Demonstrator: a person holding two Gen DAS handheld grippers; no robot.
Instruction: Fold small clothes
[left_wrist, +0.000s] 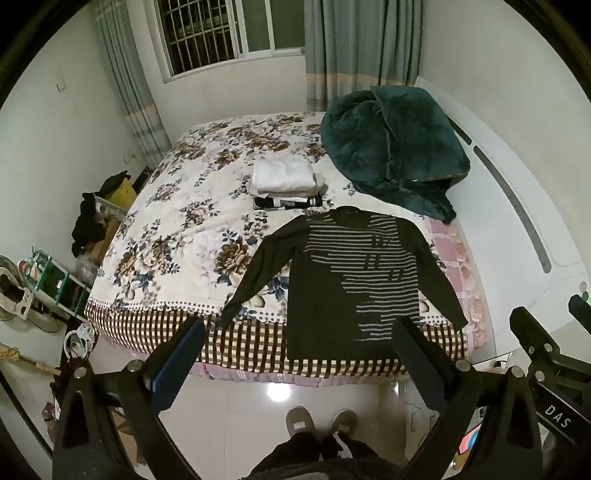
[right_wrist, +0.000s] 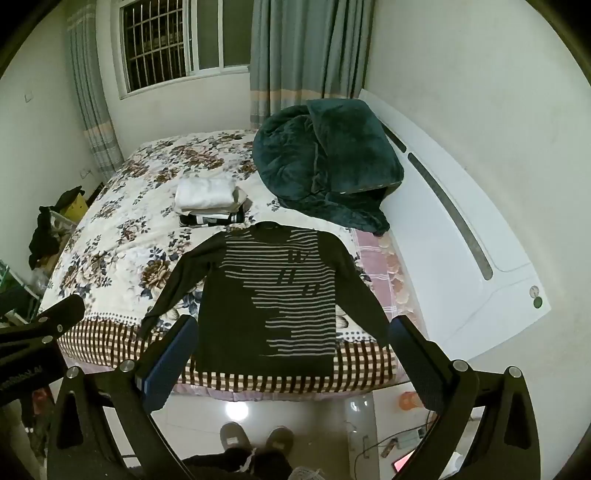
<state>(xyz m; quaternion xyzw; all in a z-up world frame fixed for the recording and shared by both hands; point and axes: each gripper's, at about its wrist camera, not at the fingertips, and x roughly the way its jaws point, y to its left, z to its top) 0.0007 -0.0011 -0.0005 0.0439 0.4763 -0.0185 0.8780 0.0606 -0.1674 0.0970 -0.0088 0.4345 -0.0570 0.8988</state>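
We stand at the foot edge of the bed (left_wrist: 177, 236) with both tools raised over the floor, short of the mattress. The left gripper (left_wrist: 299, 332) has its jaws spread as wide as they go, with nothing between them, and the right gripper (right_wrist: 290, 328) is the same: wide apart and empty. Our next piece, the dark striped sweater (left_wrist: 354, 280), lies flat and face up on the bed near the foot edge, toward the side with the white headboard (right_wrist: 461, 236). Its hem reaches the checked border of the bedspread, its collar points away from us, and both long sleeves are spread out to the sides, so we judge that no fold has been made on it yet. Just beyond the collar sits a small stack of folded clothes (left_wrist: 286, 182), white pieces on top of a dark patterned one, which we take as work already finished. A rumpled green blanket (left_wrist: 388, 147) is heaped near the far corner by the headboard, apart from the sweater. What is left, as far as we can tell, is the whole fold of this sweater: sleeves in, body doubled, then onto the stack.
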